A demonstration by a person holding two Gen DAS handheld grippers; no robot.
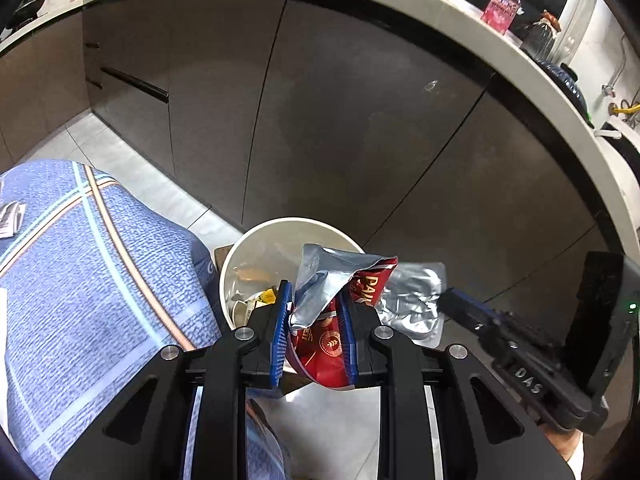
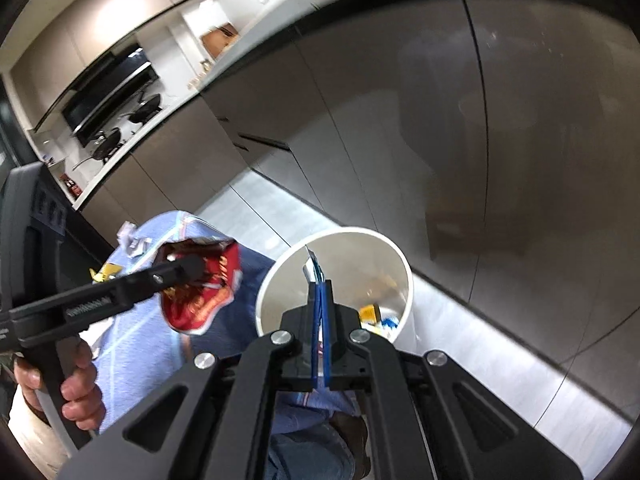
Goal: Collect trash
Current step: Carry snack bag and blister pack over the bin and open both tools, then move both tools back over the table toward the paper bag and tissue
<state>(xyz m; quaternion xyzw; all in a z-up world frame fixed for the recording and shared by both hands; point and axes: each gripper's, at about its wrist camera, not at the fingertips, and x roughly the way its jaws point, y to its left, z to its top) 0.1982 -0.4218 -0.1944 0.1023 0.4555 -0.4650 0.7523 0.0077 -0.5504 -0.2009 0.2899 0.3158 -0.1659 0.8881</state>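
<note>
My left gripper (image 1: 316,300) is shut on a crumpled red snack bag (image 1: 328,344) with a silver lining, held over the near rim of a white bin (image 1: 256,228). Several wrappers lie inside the bin. The right gripper (image 1: 446,300) comes in from the right, pinching a flat silver foil wrapper (image 1: 416,304) beside the bin. In the right wrist view my right gripper (image 2: 320,288) is shut on that foil wrapper (image 2: 309,262), seen edge-on above the bin (image 2: 340,232). To its left the left gripper (image 2: 192,266) holds the red bag (image 2: 204,300), with a person's hand (image 2: 76,392) on its handle.
A blue checked cloth (image 1: 100,260) covers a surface left of the bin, with paper scraps (image 1: 10,218) and a yellow wrapper (image 2: 106,270) on it. Dark cabinet doors (image 1: 320,120) stand close behind the bin under a white counter bearing a pink bottle (image 1: 502,4). Pale floor tiles (image 2: 480,340) surround the bin.
</note>
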